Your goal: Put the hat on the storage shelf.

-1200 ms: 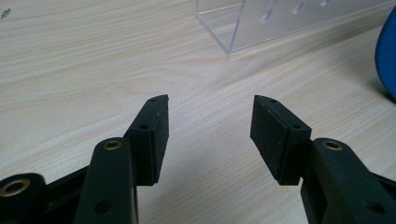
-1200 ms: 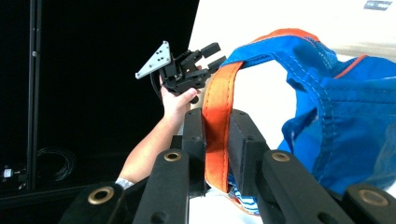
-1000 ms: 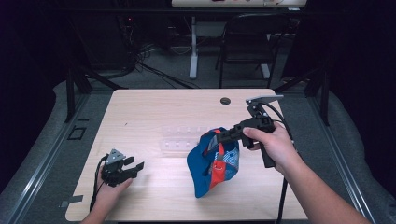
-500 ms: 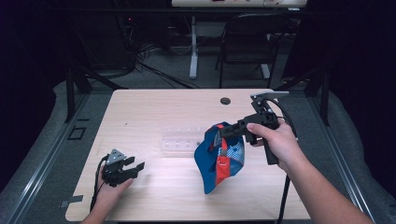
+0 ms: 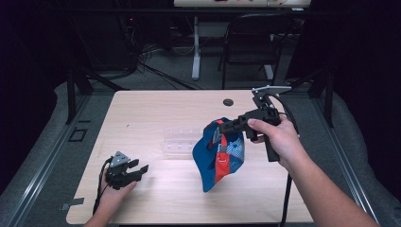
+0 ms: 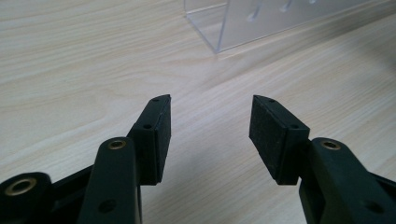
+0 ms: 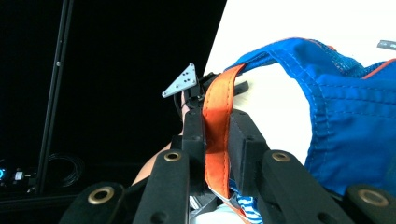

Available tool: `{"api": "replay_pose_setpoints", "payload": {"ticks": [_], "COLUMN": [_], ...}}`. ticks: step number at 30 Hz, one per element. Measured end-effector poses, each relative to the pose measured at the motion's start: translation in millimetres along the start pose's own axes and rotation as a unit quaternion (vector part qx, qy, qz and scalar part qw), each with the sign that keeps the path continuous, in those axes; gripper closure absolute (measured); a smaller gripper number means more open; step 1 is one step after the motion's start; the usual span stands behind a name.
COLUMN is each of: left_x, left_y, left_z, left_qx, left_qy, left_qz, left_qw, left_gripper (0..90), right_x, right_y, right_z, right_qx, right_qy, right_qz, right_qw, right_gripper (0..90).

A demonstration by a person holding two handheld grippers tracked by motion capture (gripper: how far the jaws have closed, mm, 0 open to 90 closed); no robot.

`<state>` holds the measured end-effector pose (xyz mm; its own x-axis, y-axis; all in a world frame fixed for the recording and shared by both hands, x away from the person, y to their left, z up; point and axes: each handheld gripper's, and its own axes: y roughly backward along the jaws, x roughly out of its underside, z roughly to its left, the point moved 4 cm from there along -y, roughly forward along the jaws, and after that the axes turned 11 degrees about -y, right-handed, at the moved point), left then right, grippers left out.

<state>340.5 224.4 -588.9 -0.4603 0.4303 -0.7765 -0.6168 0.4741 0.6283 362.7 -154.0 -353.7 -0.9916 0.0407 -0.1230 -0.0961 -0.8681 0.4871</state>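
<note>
My right tongs are clenched on the orange strap of the blue cap, which hangs above the tabletop just beside the clear plastic box. My left tongs rest released near the tabletop's front left corner, gripping nothing.

A blue cap with an orange strap and a red, white and blue patterned panel hangs in the air above the right half of the worktop, clear of the wood. It dangles crumpled and roughly upright, its lowest edge pointing down toward the near side. The right tool pinches it at the top by the orange strap, which runs flat between the two black pads.
</note>
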Motion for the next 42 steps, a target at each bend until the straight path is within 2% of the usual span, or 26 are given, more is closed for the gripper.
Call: {"api": "replay_pose_setpoints", "payload": {"ticks": [7, 13, 17, 20, 22, 24, 33, 36, 38, 42], "left_x": [-11.4, -34.5, -54.6, -66.6, -71.8, -77.6, -92.6, -94.6, -95.5, -95.8], "left_y": [0.9, 6.7, 10.5, 9.5, 9.2, 9.6, 12.6, 9.5, 8.3, 3.7], "left_z": [-13.9, -34.4, -54.9, -73.8, -82.4, -92.5, -122.3, -131.1, -136.5, -146.7], "left_qx": [0.005, 0.019, 0.041, 0.056, 0.054, 0.061, 0.097, 0.111, 0.126, 0.136], "left_qy": [-0.02, -0.049, -0.076, -0.099, -0.119, -0.13, -0.151, -0.162, -0.168, -0.182], "left_qz": [-0.015, -0.05, -0.074, -0.081, -0.083, -0.088, -0.104, -0.095, -0.097, -0.09], "left_qw": [0.9997, 0.9973, 0.9935, 0.9901, 0.988, 0.9856, 0.9781, 0.9759, 0.9728, 0.9696], "left_gripper": [48.8, 46.2, 46.1, 45.8, 45.4, 45.7, 48.4, 48.5, 48.5, 49.3], "right_x": [-4.9, -8.6, -13.0, -17.0, -19.4, -22.4, -32.5, -34.5, -36.3, -37.8], "right_y": [3.2, 2.7, 1.4, -0.4, -1.5, -3.0, -12.0, -13.1, -12.9, -12.0], "right_z": [3.0, 5.3, 7.9, 10.2, 11.9, 14.2, 21.3, 22.7, 23.5, 24.2], "right_qx": [-0.004, -0.006, -0.007, -0.009, -0.011, -0.011, -0.017, -0.019, -0.024, -0.025], "right_qy": [0.0, -0.002, -0.001, -0.001, 0.0, 0.001, 0.001, 0.002, 0.002, 0.002], "right_qz": [-0.009, -0.015, -0.019, -0.02, -0.02, -0.025, -0.027, -0.028, -0.03, -0.033], "right_qw": [0.9999, 0.9999, 0.9998, 0.9998, 0.9997, 0.9996, 0.9995, 0.9994, 0.9993, 0.9991], "right_gripper": [78.1, 78.0, 78.1, 78.1, 78.1, 78.0, 78.1, 78.1, 78.1, 78.1]}}
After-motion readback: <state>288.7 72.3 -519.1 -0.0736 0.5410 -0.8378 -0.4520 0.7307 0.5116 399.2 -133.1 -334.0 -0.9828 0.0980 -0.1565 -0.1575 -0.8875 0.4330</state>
